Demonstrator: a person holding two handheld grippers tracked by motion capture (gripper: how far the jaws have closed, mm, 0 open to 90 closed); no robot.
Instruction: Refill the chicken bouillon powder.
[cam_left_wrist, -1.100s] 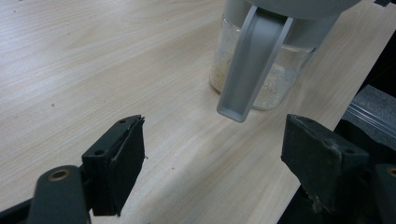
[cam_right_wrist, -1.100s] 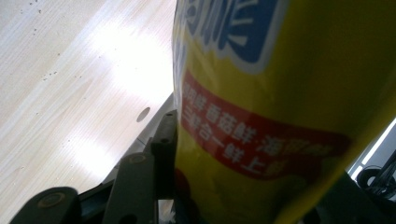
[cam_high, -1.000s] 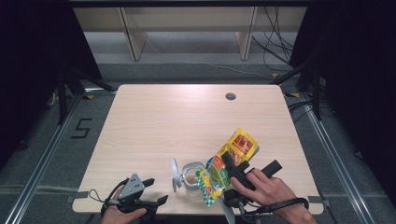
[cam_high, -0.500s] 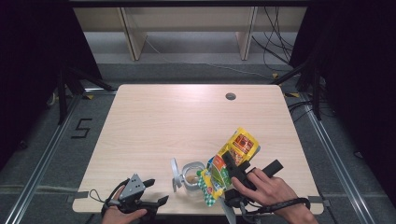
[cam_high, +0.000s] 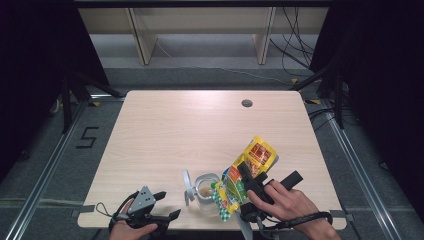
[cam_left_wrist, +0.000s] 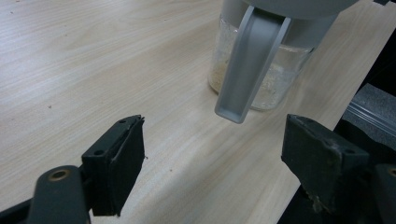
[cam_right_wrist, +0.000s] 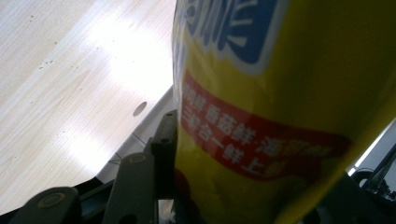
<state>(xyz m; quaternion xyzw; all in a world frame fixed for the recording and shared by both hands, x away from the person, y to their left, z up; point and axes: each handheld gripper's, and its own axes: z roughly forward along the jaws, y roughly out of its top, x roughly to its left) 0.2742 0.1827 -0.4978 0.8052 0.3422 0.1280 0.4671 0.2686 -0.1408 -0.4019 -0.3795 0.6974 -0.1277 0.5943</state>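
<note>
A clear glass jar (cam_high: 206, 192) with pale grains at its bottom stands near the table's front edge, its grey lid (cam_high: 187, 186) swung open to the left. A yellow snack bag (cam_high: 250, 167) leans tilted over the jar's right side, its green end at the rim. My right gripper (cam_high: 248, 180) is shut on the bag; in the right gripper view the bag (cam_right_wrist: 280, 93) sits between the jaws of the gripper (cam_right_wrist: 254, 186), one jaw pressed on its side. My left gripper (cam_high: 167, 205) rests open at the front left. In its own view the gripper (cam_left_wrist: 219, 163) faces the jar (cam_left_wrist: 261, 79) and a grey clasp (cam_left_wrist: 250, 60).
The light wooden table (cam_high: 190, 125) has a round cable hole (cam_high: 246, 103) at the back right. Its front edge runs just below both hands. Shelf legs and cables stand on the floor beyond the far edge.
</note>
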